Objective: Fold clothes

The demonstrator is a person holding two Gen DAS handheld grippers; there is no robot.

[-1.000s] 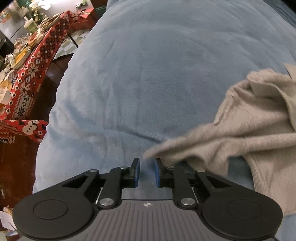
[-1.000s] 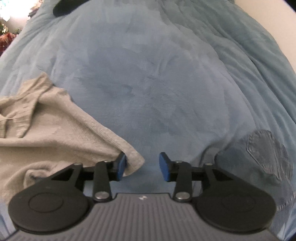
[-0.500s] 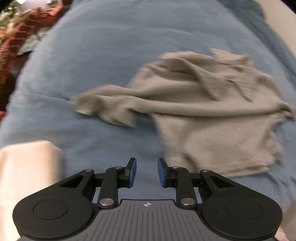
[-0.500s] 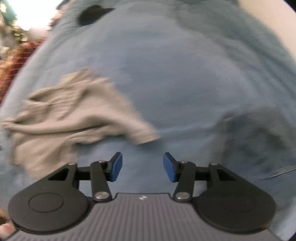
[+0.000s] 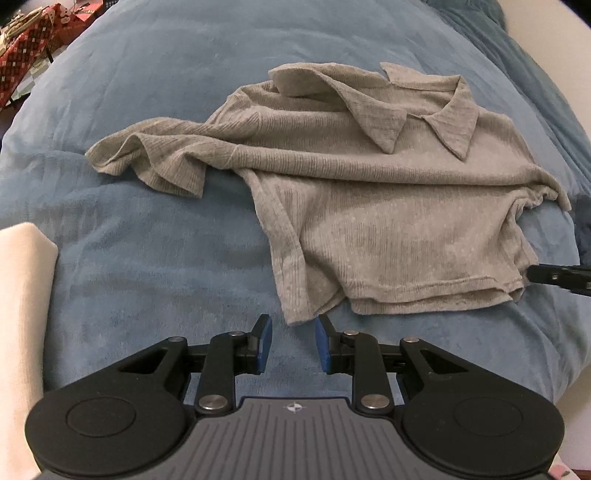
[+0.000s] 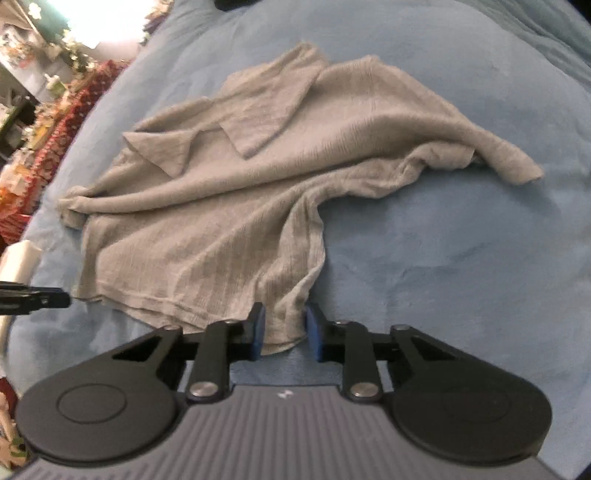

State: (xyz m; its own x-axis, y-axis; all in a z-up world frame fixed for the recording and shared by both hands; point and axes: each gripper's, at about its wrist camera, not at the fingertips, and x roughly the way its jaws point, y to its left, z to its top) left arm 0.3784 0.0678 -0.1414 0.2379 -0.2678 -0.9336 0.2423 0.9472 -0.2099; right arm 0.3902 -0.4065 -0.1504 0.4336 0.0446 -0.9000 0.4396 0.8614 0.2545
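A grey ribbed collared shirt (image 5: 388, 192) lies crumpled on the blue blanket (image 5: 166, 92), collar at the far side and hem toward me. My left gripper (image 5: 293, 332) is open just short of the shirt's near left hem corner, whose tip reaches between the fingertips without touching the pads. In the right wrist view the shirt (image 6: 258, 166) spreads out ahead, and my right gripper (image 6: 283, 326) has the right hem corner between its blue pads, jaws closing on the bunched fabric. The right gripper's finger (image 5: 554, 277) shows at the hem's far right end.
A cream cloth (image 5: 22, 295) lies at the blanket's left edge. A table under a red patterned cover (image 5: 22, 55) stands beyond the bed on the left. Dark blue fabric (image 5: 583, 229) lies at the right edge. A black object (image 6: 232, 3) rests far up the blanket.
Both grippers drew back from the shirt's sleeves to its hem, so the whole shirt came into view. The right jaws came in around the right hem corner.
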